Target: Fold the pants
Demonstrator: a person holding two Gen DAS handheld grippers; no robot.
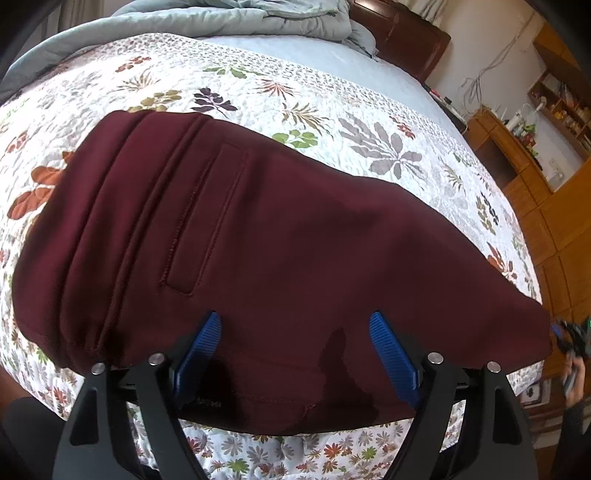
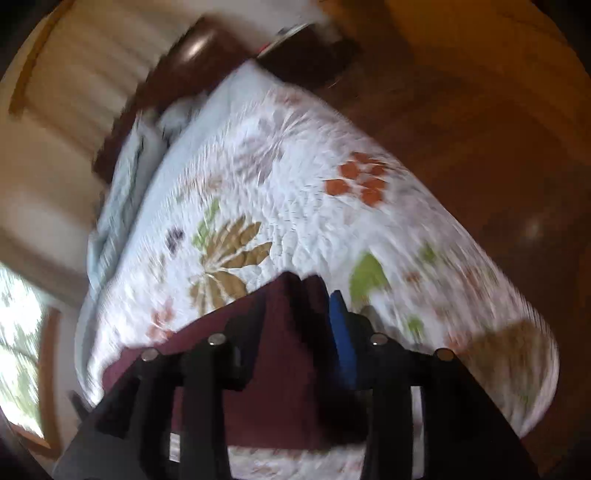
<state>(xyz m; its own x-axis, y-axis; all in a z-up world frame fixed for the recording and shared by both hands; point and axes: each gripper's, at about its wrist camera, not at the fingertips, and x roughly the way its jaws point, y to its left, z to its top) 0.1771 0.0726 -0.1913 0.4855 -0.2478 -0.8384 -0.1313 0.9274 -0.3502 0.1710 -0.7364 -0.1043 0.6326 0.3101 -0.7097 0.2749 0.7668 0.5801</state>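
Floral quilt covers the bed, a blue duvet bunched at its far end; maroon pants lie flat on the quilt just ahead of the left tongs, whose blue pads stand wide above the cloth, gripping nothing; the right tongs view is blurred, pants fabric between its narrower pads, grip unclear.

Blurred right gripper fingers straddle maroon pants on floral quilt.
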